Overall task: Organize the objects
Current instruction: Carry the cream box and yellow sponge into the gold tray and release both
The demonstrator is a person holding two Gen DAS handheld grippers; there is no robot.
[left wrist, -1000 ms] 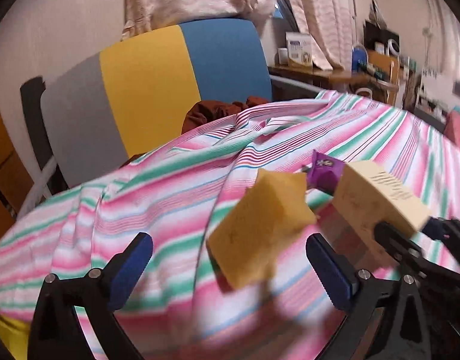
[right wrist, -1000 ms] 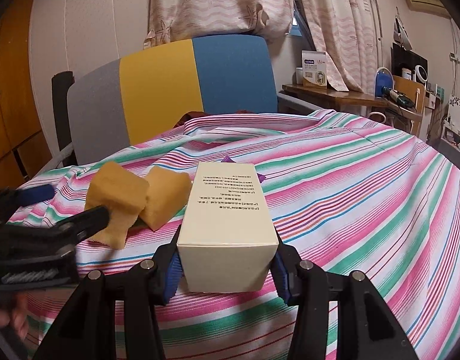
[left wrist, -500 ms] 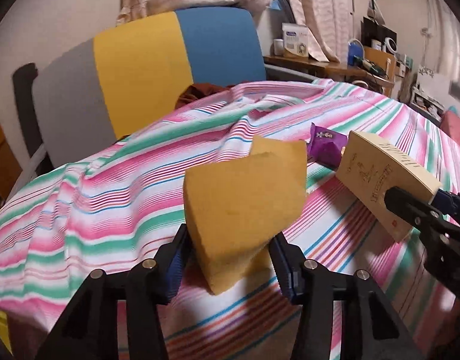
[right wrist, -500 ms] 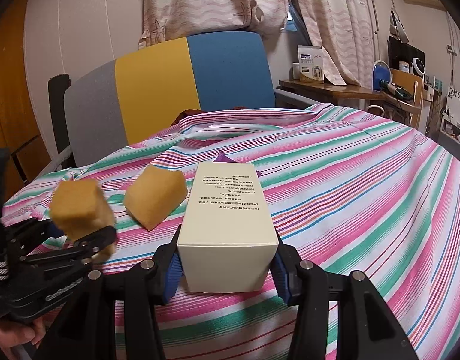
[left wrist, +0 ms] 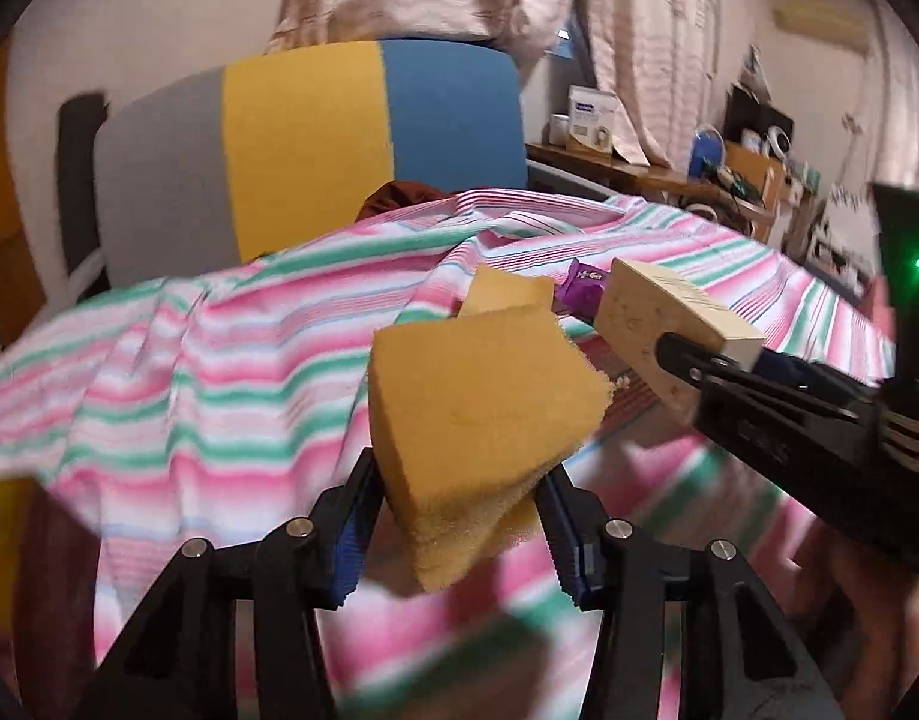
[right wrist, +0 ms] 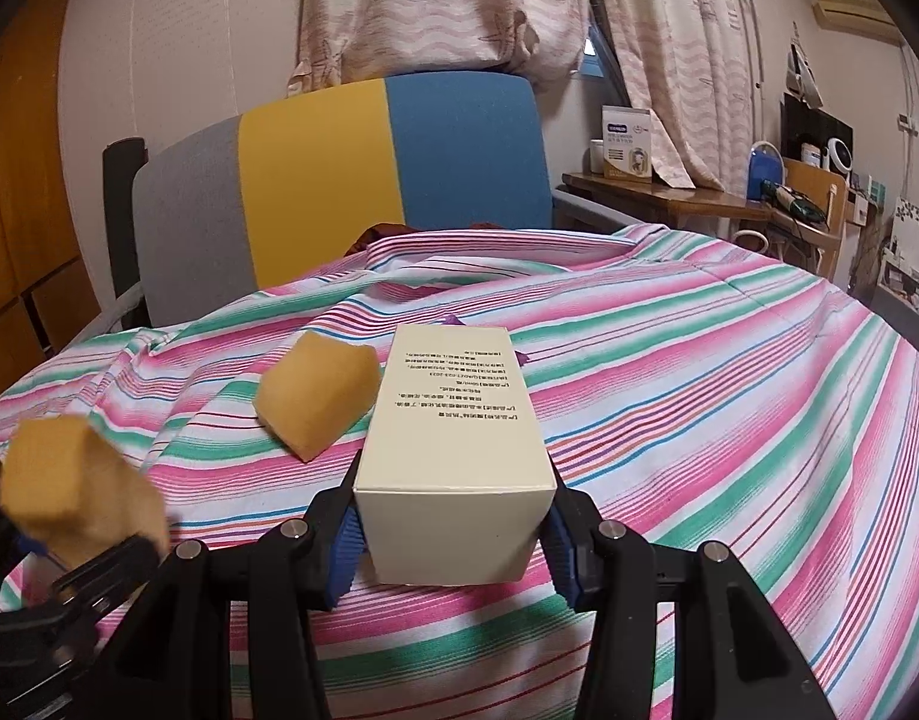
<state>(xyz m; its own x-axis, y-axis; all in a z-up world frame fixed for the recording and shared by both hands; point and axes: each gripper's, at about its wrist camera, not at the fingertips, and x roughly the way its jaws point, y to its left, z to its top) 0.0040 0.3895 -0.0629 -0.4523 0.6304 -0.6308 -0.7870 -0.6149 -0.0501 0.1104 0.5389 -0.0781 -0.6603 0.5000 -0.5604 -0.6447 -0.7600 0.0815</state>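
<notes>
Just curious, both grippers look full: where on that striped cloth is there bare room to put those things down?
The broad free patch is the striped cloth to the right of the cream box, out to the cloth's edge. There is also bare cloth left of the loose sponge piece, though wrinkled. It is crowded in the middle, where that sponge, the box and a purple packet sit close together.

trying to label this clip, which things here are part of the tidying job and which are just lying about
Part of the job:
- sponge in the left gripper
- cream box in the right gripper
- second sponge on the striped cloth
- purple packet

Just lying about:
- chair
- cluttered side desk
- curtains
</notes>
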